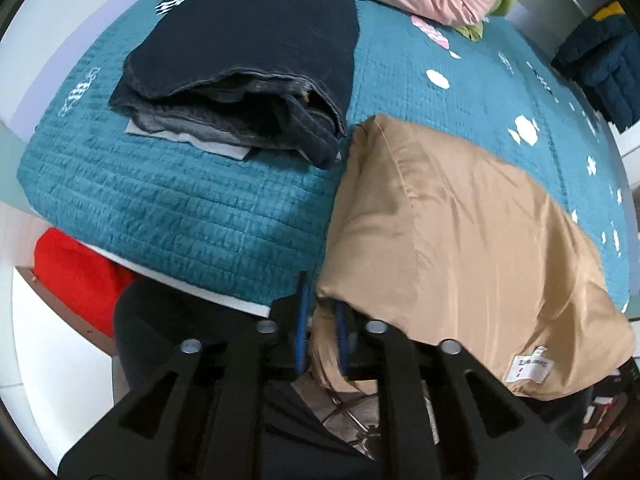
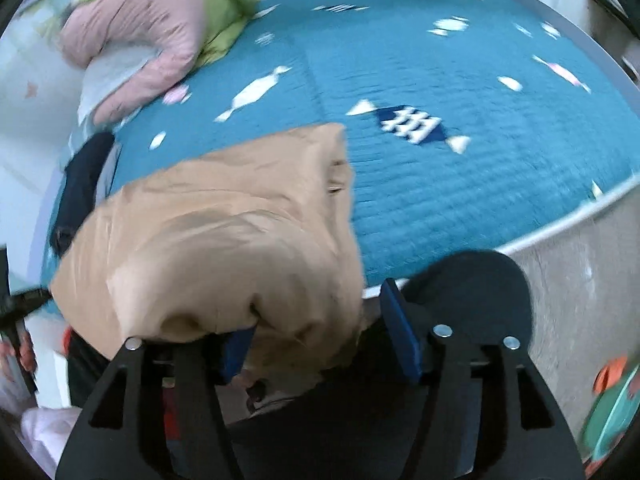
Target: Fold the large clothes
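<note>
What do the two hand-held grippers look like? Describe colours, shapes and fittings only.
The left hand-held gripper and the right hand-held gripper match: matte black linkage arms with triangular cut-outs, round silver pivot pins, and flat blue finger pads. No cables or markings show.

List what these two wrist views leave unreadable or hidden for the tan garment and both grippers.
- Tan garment: its type; folded, lower edge cut off behind the left gripper.
- White label, left wrist view: print too small.
- Right gripper: left blue pad partly buried in cloth, so its grip is unclear.
- Right wrist view: motion blur smears the teal quilt.
</note>
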The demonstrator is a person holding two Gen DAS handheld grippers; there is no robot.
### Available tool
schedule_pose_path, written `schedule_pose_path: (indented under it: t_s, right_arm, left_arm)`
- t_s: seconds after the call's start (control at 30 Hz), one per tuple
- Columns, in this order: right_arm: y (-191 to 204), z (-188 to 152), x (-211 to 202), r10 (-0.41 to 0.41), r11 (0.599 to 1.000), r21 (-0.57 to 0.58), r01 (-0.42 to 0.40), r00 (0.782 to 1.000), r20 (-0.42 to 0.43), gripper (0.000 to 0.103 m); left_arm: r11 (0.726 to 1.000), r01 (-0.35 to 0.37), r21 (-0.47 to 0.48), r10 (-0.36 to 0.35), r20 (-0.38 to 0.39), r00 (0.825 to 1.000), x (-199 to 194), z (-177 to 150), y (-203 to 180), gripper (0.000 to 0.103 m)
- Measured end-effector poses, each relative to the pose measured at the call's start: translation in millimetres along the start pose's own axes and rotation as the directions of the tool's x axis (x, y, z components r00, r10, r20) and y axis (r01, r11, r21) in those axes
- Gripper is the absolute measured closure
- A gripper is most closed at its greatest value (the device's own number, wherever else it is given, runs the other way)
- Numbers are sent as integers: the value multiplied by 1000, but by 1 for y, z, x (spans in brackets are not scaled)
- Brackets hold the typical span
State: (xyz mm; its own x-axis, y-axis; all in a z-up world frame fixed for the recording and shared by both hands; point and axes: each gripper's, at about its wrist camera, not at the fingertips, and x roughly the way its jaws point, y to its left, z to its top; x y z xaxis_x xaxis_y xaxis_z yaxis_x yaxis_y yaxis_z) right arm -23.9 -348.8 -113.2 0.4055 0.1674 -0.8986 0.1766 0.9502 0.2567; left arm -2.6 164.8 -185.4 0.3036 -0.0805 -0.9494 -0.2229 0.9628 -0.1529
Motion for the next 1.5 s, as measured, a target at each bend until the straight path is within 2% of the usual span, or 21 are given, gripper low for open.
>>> schedule_pose_path:
  t_s: [0.13,0.23,0.37,0.43,0.57,0.67,0.73,0.8,0.83,0.9,0.97,1.03,1.07,1.13,1.23,1.3,1.33,1.37,1.4,1.43,1.5]
  right_arm:
    - [-8,5,-24,-26,999,36,24,999,47,44]
    - [-9,8,-36,-37,999,27,35,996,77,44]
    - [-11,13,-43,-53,998,29,51,994,93,44]
    - [-12,18,-51,-73,997,46,68,991,116,44]
    - [-2,28,-58,-3,999,35,-2,988,152,44]
    - [18,30,-43,23,1000,-23,-21,994,106,49]
    - [31,28,-13,64,997,-50,-63,998,16,50]
    - [41,26,19,70,996,-54,-74,995,-64,55]
    - [45,26,44,56,997,-44,-62,992,-114,62]
    - [50,29,82,19,999,-34,-25,986,-169,64]
    - [47,32,121,-48,999,-33,42,978,-201,69]
    - [35,39,146,-7,999,38,15,978,-209,71]
    - [33,43,148,3,999,51,7,980,-198,71]
    - [35,52,144,-18,999,28,24,980,-196,72]
    - [39,58,133,-32,999,-4,31,973,-228,69]
    - [39,61,120,-19,1000,-2,20,974,-225,67]
    - [40,62,111,-1,1000,4,2,978,-209,61]
    - [40,65,99,27,1000,14,-25,983,-182,55]
    - [39,69,88,49,999,27,-45,987,-154,41]
    - [37,76,76,66,997,37,-62,991,-118,33]
    - [34,89,67,72,997,41,-69,993,-91,31]
  left_arm:
    - [999,-27,30,26,39,999,-21,0,-5,83]
    - [995,-85,55,80,80,994,-35,2,-13,49]
    - [990,-121,77,112,111,987,-47,5,-19,48]
    - [992,-110,62,101,126,987,-54,4,-16,48]
    - [988,-128,82,113,163,980,-66,5,-26,52]
    - [986,-118,117,90,219,972,-86,6,-37,57]
    - [989,-64,135,31,238,971,-93,6,-42,57]
    - [986,-8,164,-26,202,979,-79,9,-51,57]
    - [986,10,167,-39,171,984,-68,10,-55,57]
    - [983,87,160,-95,38,995,-22,12,-66,57]
    - [978,92,186,-79,-79,994,26,8,-78,65]
    - [973,10,230,22,-135,991,69,1,-84,69]
    - [976,21,218,16,-168,986,86,-1,-83,69]
    - [984,31,178,-4,-150,989,86,2,-80,68]
    - [981,31,189,0,-158,987,71,7,-80,68]
    - [978,57,199,-29,-143,989,53,9,-80,52]
    - [977,75,201,-51,-123,991,40,12,-79,28]
    - [976,85,203,-69,-85,994,25,16,-78,21]
    - [975,91,204,-81,-57,995,16,19,-78,21]
    - [974,104,203,-99,-32,995,5,25,-77,20]
    - [975,123,186,-122,-15,992,-1,38,-75,14]
